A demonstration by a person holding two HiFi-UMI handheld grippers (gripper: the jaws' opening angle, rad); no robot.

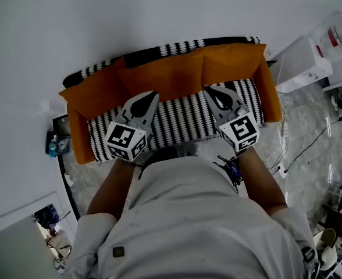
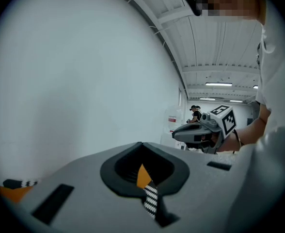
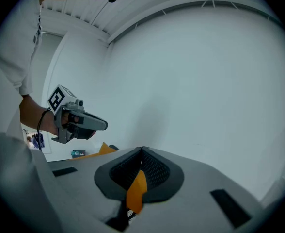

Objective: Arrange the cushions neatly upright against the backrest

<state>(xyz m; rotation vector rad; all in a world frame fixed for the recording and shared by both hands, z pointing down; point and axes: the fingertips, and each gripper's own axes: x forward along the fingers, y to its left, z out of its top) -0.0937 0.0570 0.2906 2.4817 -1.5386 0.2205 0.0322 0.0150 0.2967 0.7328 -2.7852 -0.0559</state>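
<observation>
Lighting/quality: soft, even, slightly dim indoor light.
Head view: we see the sofa (image 1: 177, 121) in focus, with weak, soft-edged shadows around it, and straight lines bow far from the sofa toward the frame corners. Gripper views: we get strong fisheye, a black vignette ring and a pale, flat wall above the sofa. Ceiling strip lights (image 2: 219, 84) up and right of it are slightly blown out.

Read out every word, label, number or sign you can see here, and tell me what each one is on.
No text can be read.
Marker cube on the left gripper: black-and-white square pattern, no letters.
Second marker cube on the right gripper: likewise, no letters.
Red label on something pale at the head view's top right: too small to read.
Red-topped notice far off in the left gripper view: too blurred.
</observation>
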